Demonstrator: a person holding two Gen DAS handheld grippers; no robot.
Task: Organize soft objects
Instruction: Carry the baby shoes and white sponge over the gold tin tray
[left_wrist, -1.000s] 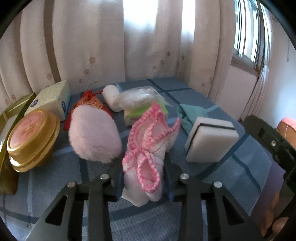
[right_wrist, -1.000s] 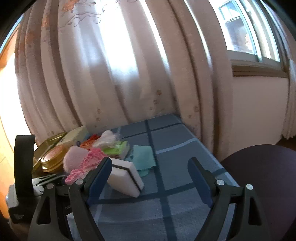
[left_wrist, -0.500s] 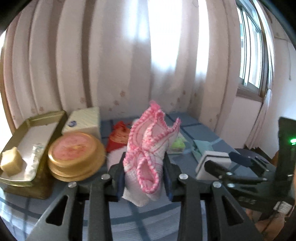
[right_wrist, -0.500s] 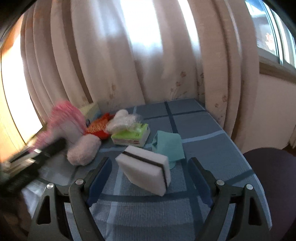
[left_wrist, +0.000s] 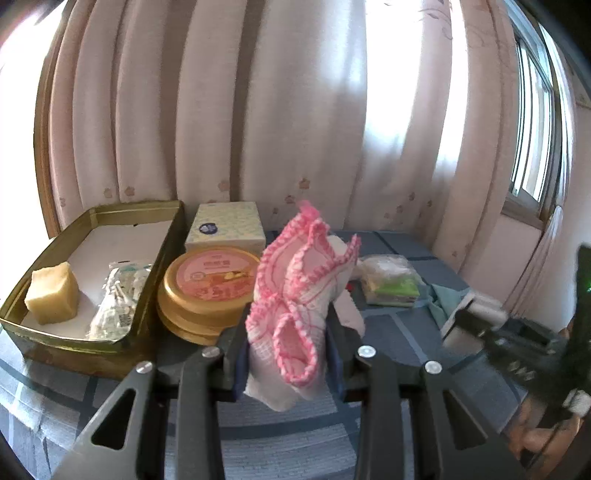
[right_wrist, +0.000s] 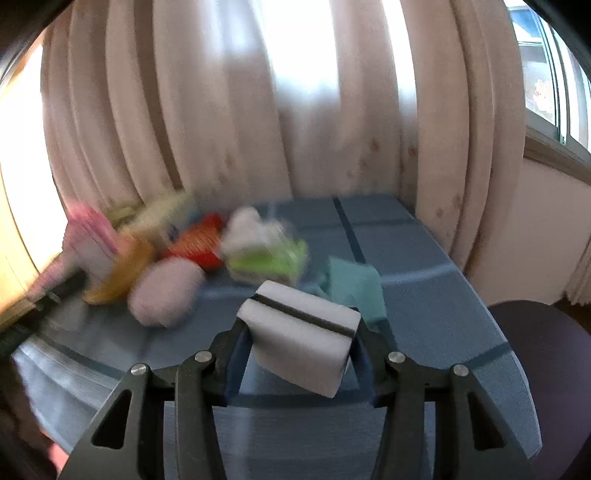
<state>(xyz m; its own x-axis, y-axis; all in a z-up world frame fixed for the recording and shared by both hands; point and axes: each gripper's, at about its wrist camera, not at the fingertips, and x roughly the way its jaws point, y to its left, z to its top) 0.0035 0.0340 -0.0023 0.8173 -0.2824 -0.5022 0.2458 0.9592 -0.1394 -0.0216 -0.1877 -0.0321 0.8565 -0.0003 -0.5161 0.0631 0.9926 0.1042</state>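
Observation:
My left gripper (left_wrist: 288, 362) is shut on a pink-and-white knitted cloth (left_wrist: 295, 295) and holds it up above the blue checked table, just right of a gold tray (left_wrist: 92, 347). The tray holds a yellow sponge block (left_wrist: 53, 295) and a clear packet (left_wrist: 118, 295). My right gripper (right_wrist: 299, 354) is shut on a white sponge with a black stripe (right_wrist: 303, 339), low over the table. The cloth shows blurred at the far left in the right wrist view (right_wrist: 88, 240). A pink fluffy puff (right_wrist: 166, 291) lies left of the sponge.
A round gold tin (left_wrist: 207, 291) and a tissue box (left_wrist: 225, 229) stand beside the tray. A green tissue pack (right_wrist: 266, 258), a red pouch (right_wrist: 199, 240) and a teal cloth (right_wrist: 354, 288) lie mid-table. Curtains close off the back. A dark chair (right_wrist: 543, 354) stands at the right edge.
My left gripper has carried the knitted cloth left toward the gold tray. My right gripper has moved in and closed on the white sponge, which it stood open before.

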